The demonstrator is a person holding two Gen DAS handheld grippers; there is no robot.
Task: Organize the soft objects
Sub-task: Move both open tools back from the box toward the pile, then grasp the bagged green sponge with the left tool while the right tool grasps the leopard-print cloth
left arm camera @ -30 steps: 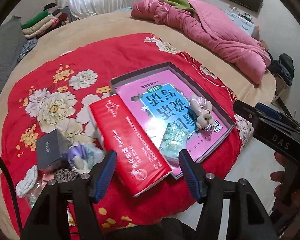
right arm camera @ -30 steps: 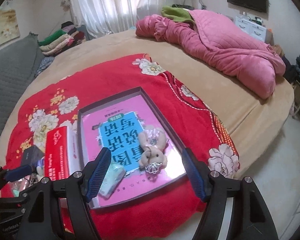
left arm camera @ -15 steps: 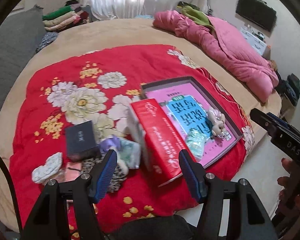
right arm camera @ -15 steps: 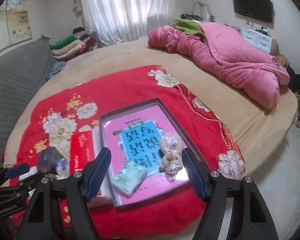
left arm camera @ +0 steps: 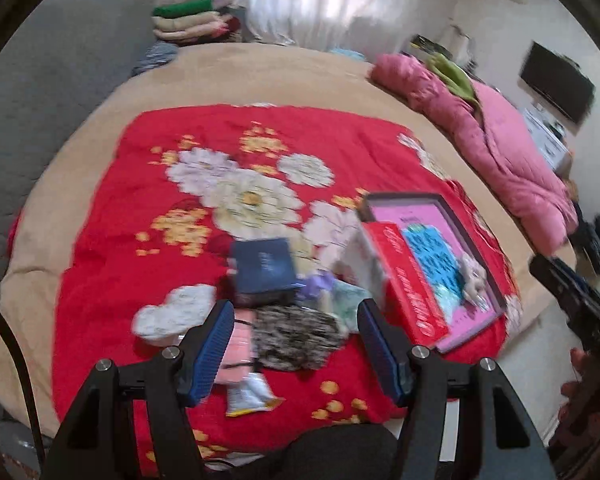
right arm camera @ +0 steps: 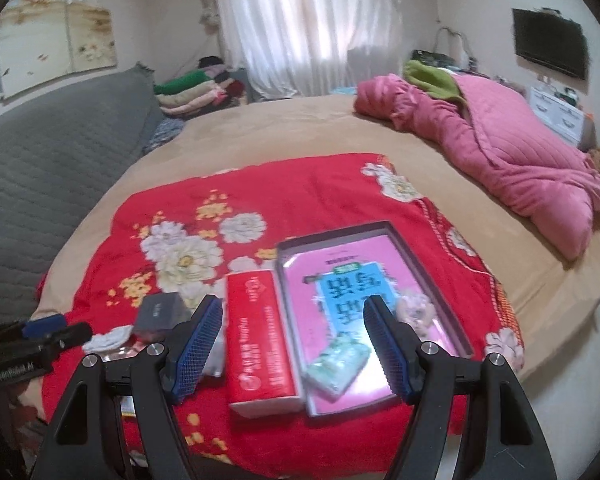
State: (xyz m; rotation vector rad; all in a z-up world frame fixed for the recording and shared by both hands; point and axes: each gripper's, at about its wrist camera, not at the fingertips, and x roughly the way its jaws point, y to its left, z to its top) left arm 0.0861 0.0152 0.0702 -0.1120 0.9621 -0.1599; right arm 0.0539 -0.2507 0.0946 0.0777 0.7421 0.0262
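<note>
In the left wrist view, the left tongs (left arm camera: 296, 344) were held wide open and empty above a heap of small items near the front edge of the red floral blanket (left arm camera: 112, 216) on the bed. Between the blue pads, a mottled black-and-white soft piece (left arm camera: 296, 338) was framed, with a pink piece (left arm camera: 238, 350) just beside it and a white knitted piece (left arm camera: 176, 314) further left; the picture was blurred, so these may be socks or pouches. A dark blue box (left arm camera: 264, 266) was seen behind them. The step in hand was judged to be the approach to a pick from this heap. For the next move, the tongs would need to be lowered over the mottled piece, whose long axis ran roughly across the pads, and closed without the pink piece being caught.

In the right wrist view, the right tongs (right arm camera: 294, 344) were likewise spread wide with nothing held, hovering over the shallow tray (right arm camera: 444, 276) near the blanket's front right corner. Already in the tray were a pale green packet (right arm camera: 336, 364), lying slantwise, and a small plush toy (right arm camera: 416, 310), which was partly hidden. A red box (right arm camera: 260, 344) lay against the tray's left wall, its long axis running front to back.
</note>
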